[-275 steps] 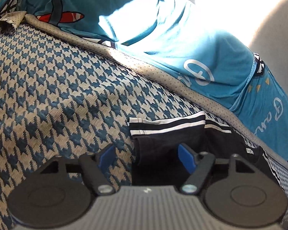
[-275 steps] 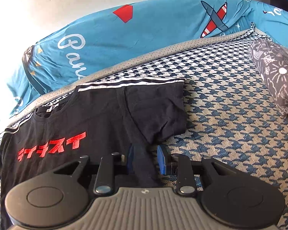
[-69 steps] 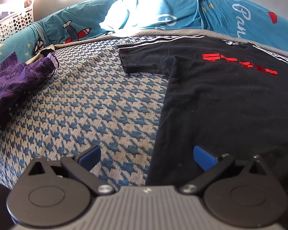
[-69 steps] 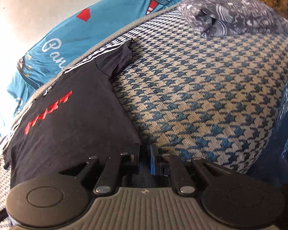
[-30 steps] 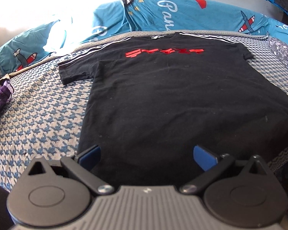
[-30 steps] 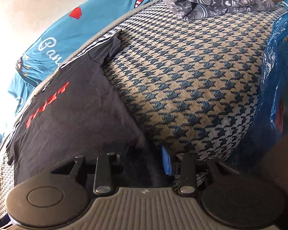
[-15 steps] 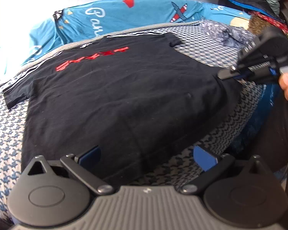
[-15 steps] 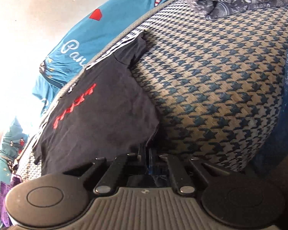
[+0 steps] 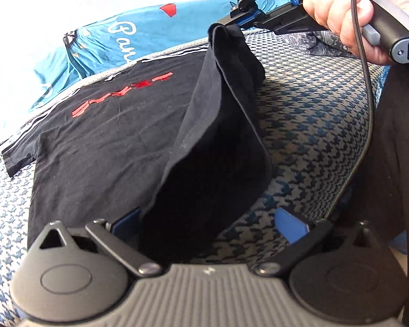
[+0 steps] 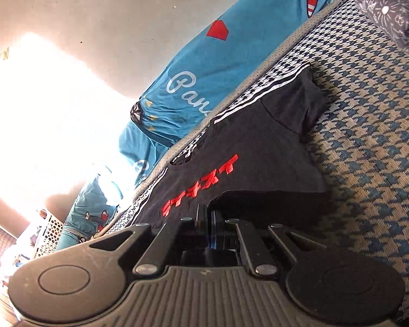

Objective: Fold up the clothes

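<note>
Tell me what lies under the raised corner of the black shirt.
Under the lifted corner of the black T-shirt, pinched by the right gripper, the houndstooth bed cover shows in shadow. Whatever sits directly beneath the hanging fold near the left gripper is covered.

Houndstooth bedcover [image 9: 308, 114], blue printed quilt [image 10: 226, 54], grey patterned bundle [image 10: 392, 8].

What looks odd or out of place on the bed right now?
Only the black T-shirt: the right gripper is shut on its corner and holds it up, so that side hangs in a loose fold. The left gripper is open. Nothing looks damaged.
</note>
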Motion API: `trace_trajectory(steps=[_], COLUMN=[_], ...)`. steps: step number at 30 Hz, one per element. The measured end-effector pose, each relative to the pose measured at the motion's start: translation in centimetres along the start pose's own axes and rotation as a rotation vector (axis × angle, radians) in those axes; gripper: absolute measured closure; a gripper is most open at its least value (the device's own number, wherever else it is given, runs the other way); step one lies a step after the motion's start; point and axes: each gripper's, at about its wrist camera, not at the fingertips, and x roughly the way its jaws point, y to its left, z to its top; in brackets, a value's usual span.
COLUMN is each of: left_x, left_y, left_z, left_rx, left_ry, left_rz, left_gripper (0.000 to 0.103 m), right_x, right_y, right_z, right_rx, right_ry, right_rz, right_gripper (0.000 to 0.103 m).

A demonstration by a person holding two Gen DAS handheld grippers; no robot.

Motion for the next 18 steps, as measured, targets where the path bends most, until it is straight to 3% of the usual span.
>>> trace_trajectory(steps=[6, 12, 14, 18], left_x=[0.4, 0.6, 0.5, 0.6], left_y=[2.7, 4.7, 4.9, 5.5], left_z=[0.6, 0.6, 0.6, 0.7], left_rx=[-0.152, -0.251, -0.258, -0.285], left_ry=[-0.001, 0.002, 0.0, -0.003], left_rz=[-0.024, -0.018, -0.01, 0.002], left_gripper=[0.0, 0.0, 0.0, 0.0], right_x=[2.4, 4.0, 4.0, 2.6], right_y=[-0.7, -0.8, -1.0, -0.3], right_z=[0.3, 0.8, 1.1, 1.4], right_rx=[0.066, 0.079, 0.092, 0.019], right_ry=[-0.003, -0.015, -0.014, -0.068], right_rz=[-0.025, -0.118, -0.126, -0.136], right_gripper=[0.098, 0.094, 0.078, 0.062])
